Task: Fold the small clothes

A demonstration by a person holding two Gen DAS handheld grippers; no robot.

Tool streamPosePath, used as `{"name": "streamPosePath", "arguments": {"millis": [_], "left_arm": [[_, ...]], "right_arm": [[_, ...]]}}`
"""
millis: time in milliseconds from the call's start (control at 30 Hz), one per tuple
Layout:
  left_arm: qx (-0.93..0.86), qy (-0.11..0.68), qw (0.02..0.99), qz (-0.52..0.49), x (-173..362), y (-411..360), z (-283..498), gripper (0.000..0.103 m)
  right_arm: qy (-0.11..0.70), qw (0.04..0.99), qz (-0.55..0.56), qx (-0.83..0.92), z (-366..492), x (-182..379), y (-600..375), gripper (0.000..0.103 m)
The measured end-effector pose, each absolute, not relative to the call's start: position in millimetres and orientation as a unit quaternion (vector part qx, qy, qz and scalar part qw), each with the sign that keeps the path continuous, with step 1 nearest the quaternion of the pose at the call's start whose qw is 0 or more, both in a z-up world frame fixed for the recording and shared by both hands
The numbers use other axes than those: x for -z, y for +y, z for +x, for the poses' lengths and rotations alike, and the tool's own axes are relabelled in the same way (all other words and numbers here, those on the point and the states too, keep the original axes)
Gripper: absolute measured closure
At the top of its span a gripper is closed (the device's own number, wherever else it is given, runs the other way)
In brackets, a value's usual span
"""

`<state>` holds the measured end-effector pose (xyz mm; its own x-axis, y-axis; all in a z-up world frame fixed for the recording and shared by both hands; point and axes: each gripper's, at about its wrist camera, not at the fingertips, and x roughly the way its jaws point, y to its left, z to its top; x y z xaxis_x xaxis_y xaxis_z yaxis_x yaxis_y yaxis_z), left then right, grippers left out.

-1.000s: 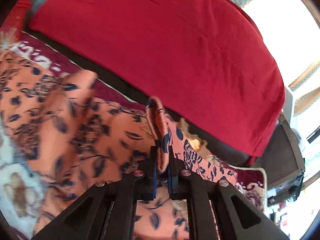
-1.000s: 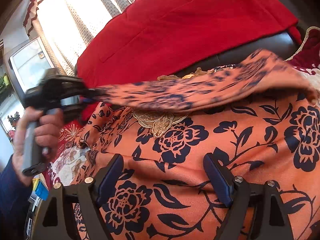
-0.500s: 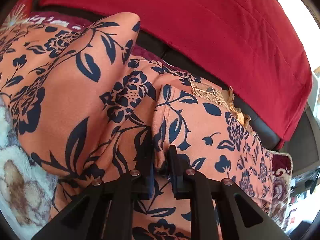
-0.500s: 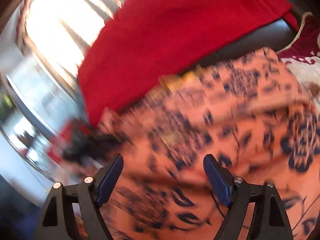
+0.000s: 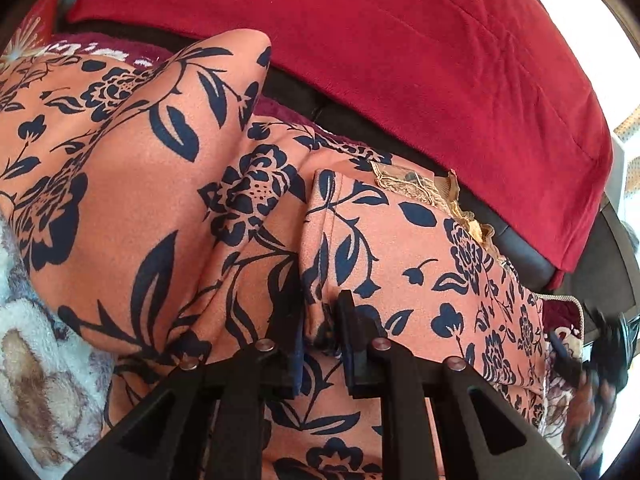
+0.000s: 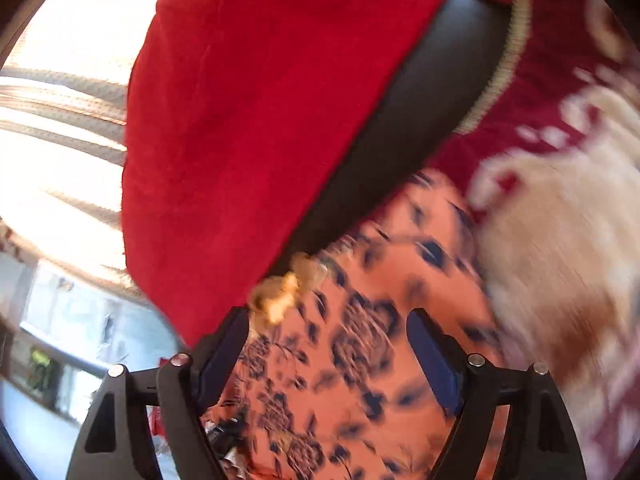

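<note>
An orange garment with a dark blue flower print (image 5: 132,184) lies spread on a sofa seat. My left gripper (image 5: 322,322) is shut on a folded edge of it, a sleeve end laid over the body of the garment. A gold lace trim (image 5: 404,184) marks the neckline near the sofa back. In the right wrist view the same garment (image 6: 360,344) is blurred below my right gripper (image 6: 328,344), which is open and empty above it. The gold trim (image 6: 288,292) sits near its left finger.
A red blanket (image 5: 400,40) covers the dark sofa back (image 5: 516,248). A maroon and cream patterned throw (image 6: 568,208) covers the seat under the garment. A fluffy white and brown cover (image 5: 36,364) lies at the left. Bright curtained windows (image 6: 56,120) are behind.
My left gripper has carried the sleeve down and laid it across the garment's body. My right gripper has swung away to the right over the garment, still open.
</note>
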<state>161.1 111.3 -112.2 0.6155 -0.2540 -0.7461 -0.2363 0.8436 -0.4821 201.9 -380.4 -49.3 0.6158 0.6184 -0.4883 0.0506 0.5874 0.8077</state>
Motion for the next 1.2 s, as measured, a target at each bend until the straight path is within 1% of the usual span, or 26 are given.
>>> {"name": "streamPosePath", "arguments": {"millis": [67,133,200,233,267,367,400,467,533,567,600,667,733,867,967,1033,1100,1200], "left_arm": [[0.006,0.436,0.856,-0.277,112,111,160,0.087],[0.011,0.436,0.857,-0.275,112,110,160,0.087],[0.019,0.438,0.856,-0.272,110,111,160,0.083],[0.023,0.439,0.856,-0.271,110,111,160,0.076],[0.03,0.44,0.856,-0.269,108,110,160,0.068],[0.033,0.442,0.855,-0.268,97,109,154,0.048],[0.034,0.437,0.856,-0.272,91,110,148,0.047],[0.043,0.424,0.86,-0.281,79,116,135,0.045],[0.05,0.413,0.862,-0.291,67,127,121,0.045],[0.051,0.404,0.862,-0.302,61,138,112,0.044],[0.049,0.397,0.862,-0.312,57,150,106,0.044],[0.036,0.374,0.86,-0.346,51,187,92,0.037],[0.001,0.347,0.855,-0.384,51,236,81,0.035],[-0.088,0.31,0.808,-0.494,77,357,70,0.035],[-0.128,0.3,0.765,-0.556,101,423,75,0.036],[-0.135,0.294,0.757,-0.568,109,444,79,0.036],[-0.116,0.291,0.746,-0.588,117,460,87,0.036],[-0.124,0.283,0.752,-0.582,117,470,94,0.036]], "right_arm": [[0.416,0.793,0.415,-0.16,231,62,-388,0.019],[0.447,0.771,0.434,-0.132,257,91,-402,0.023],[0.418,0.786,0.443,-0.107,253,88,-412,0.021],[0.405,0.793,0.443,-0.101,248,83,-413,0.021],[0.398,0.805,0.43,-0.098,240,75,-410,0.021],[0.392,0.839,0.353,-0.134,205,47,-380,0.02],[0.392,0.844,0.331,-0.16,192,40,-368,0.02],[0.404,0.847,0.296,-0.181,175,39,-352,0.02],[0.444,0.848,0.255,-0.139,171,57,-348,0.02],[0.451,0.849,0.248,-0.118,168,62,-351,0.02],[0.441,0.855,0.248,-0.113,161,61,-351,0.02],[0.406,0.876,0.233,-0.114,137,46,-344,0.02],[0.379,0.89,0.218,-0.126,105,38,-326,0.02],[0.372,0.902,0.165,-0.146,63,56,-277,0.02],[0.388,0.902,0.133,-0.137,51,74,-261,0.019],[0.385,0.905,0.12,-0.135,52,76,-257,0.014],[0.386,0.904,0.119,-0.138,53,78,-256,0.014],[0.381,0.906,0.119,-0.139,54,79,-253,0.013]]}}
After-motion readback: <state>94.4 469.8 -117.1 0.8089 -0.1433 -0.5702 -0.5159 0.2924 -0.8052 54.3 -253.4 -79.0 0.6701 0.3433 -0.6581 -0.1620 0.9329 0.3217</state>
